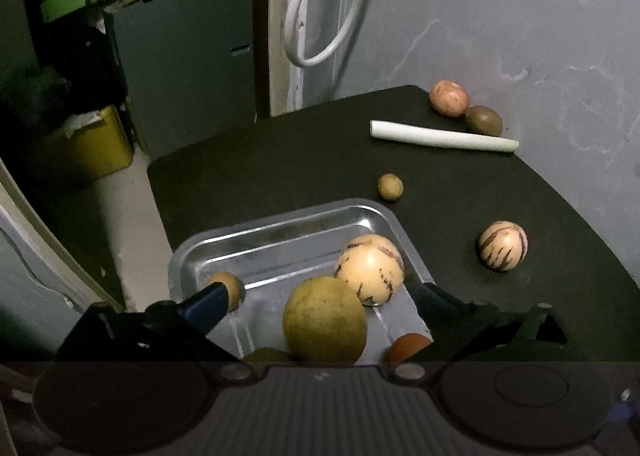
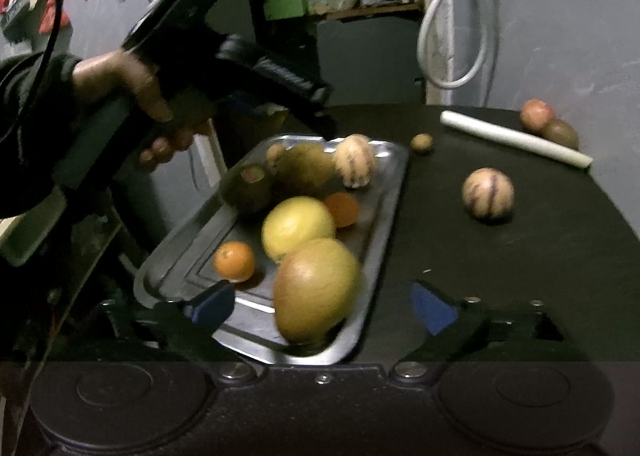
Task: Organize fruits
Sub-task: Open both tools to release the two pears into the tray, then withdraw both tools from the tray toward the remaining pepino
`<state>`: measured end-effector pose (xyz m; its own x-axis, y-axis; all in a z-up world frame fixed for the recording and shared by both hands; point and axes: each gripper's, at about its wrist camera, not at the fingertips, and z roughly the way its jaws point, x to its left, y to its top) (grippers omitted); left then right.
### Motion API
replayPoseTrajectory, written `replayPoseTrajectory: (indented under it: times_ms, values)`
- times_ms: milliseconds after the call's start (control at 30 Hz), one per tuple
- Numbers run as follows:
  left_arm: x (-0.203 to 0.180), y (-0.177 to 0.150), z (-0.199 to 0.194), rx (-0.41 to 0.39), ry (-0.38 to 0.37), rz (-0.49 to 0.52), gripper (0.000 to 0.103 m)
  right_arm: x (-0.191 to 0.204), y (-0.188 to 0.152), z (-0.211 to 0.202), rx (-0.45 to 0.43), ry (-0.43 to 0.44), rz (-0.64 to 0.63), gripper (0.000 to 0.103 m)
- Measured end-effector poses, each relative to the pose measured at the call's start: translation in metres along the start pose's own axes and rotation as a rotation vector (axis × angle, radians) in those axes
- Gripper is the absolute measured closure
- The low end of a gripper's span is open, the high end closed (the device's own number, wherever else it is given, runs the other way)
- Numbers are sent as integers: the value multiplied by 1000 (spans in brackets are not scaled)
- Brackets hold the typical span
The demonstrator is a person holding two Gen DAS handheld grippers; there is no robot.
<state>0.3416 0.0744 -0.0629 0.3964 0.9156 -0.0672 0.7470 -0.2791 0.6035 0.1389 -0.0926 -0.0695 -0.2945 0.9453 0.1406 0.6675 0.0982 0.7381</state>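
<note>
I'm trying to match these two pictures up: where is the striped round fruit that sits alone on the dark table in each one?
Left wrist view: the striped fruit lies right of centre, to the right of the metal tray.
Right wrist view: the striped fruit is right of centre, again right of the tray.
Shared landmark: the white stick lies on the table beyond it in both.

Fruit gathered in a metal tray [image 2: 384, 215] on a dark table [image 2: 500, 276].

The right gripper [image 2: 324, 306] stands wide open at the tray's near end, a blurred yellow-green fruit [image 2: 316, 288] between its blue pads, untouched. Behind it lie a lemon [image 2: 296, 225], two small oranges [image 2: 234, 260], dark green fruit and a striped melon [image 2: 354, 159]. A hand [image 2: 132, 83] holds the left gripper above the tray's far end. Another striped melon [image 2: 488, 193], a white stalk [image 2: 516, 137] and three more fruits lie on the table.
</note>
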Motion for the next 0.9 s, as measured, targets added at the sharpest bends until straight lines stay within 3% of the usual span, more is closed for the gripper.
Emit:
replayPoseTrajectory:
  times_ms: [133, 500, 700, 900]
  values:
    - [-7, 3, -8, -5, 28, 51, 1, -22, 1, -12, -5, -54, 28, 1]
    - [-49, 34, 3, -43, 28, 262, 1, -96, 3, -18, 1, -249, 58, 1]
    - [-74, 54, 36, -40, 28, 361, 1, -121, 11, -8, 5, -284, 45, 1]
    - [-85, 68, 68, -5, 41, 442, 1, -128, 21, 10, 9, -264, 20, 1]
